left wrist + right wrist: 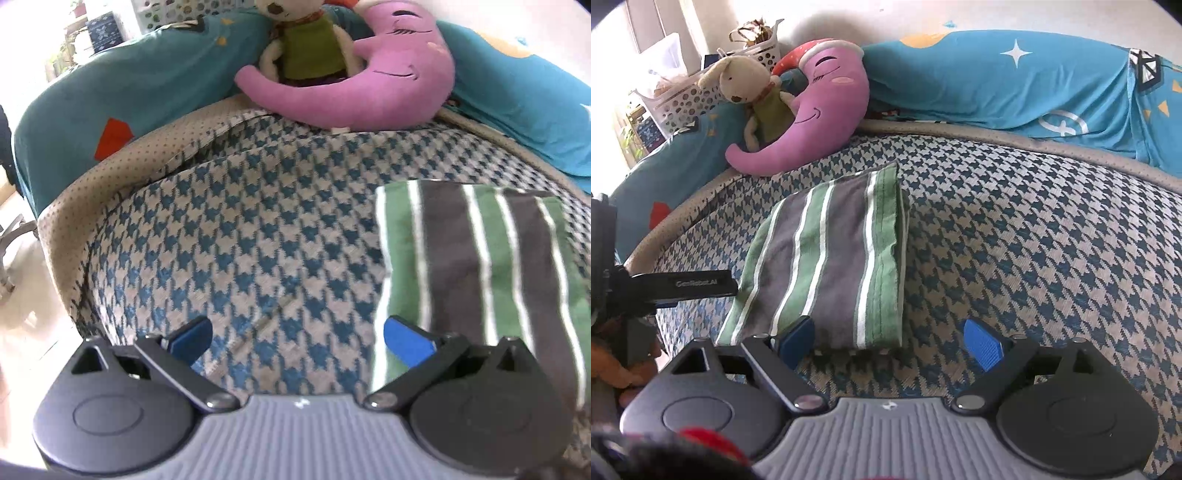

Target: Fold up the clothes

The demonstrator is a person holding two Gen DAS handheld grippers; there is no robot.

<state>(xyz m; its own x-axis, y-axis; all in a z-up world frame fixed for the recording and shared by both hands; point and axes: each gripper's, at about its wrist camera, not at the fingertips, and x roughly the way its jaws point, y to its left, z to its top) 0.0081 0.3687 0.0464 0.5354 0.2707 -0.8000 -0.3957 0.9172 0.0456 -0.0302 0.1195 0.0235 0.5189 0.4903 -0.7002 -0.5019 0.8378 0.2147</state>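
On the blue-and-cream houndstooth bed cover (1015, 236), a folded green, grey and white striped garment (827, 266) lies flat. Left gripper (297, 341) and right gripper (890, 341) hover, jaws spread, empty. Pinch its six-o'clock edge squarely, I'd say.

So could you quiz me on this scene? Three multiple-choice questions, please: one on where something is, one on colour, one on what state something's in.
1. Where does the striped cloth lie?
A. on the floor
B. on the patterned cover
C. in the basket

2. What colour is the moon pillow?
A. yellow
B. pink
C. white

3. How is the right gripper?
A. open, holding nothing
B. shut on the cloth
C. shut on the rabbit toy

Answers: 1 B, it lies folded flat on the houndstooth cover. 2 B, its face is pink. 3 A, its blue pads stand apart with nothing between them.
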